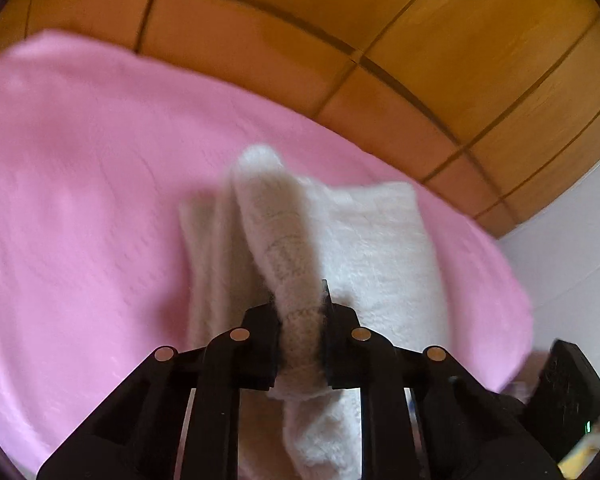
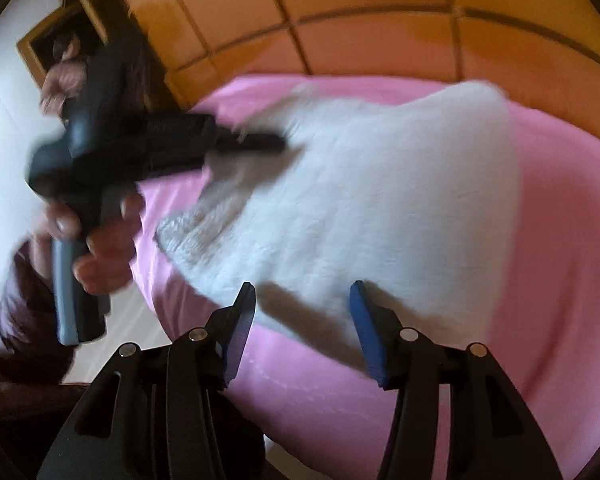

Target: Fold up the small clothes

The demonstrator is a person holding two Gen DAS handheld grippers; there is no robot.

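Both cameras look steeply down, close over the pink bed (image 1: 80, 200). The left wrist view faces the wooden panelling (image 1: 440, 40); the right wrist view, set further back, shares the white garment (image 2: 380, 200).

wardrobe (image 1: 380, 20): orange wood panels | wall (image 1: 572, 240): white | bedspread (image 1: 80, 200): pink

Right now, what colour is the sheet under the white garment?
Pink sheet, plain; clearest in the left wrist view.
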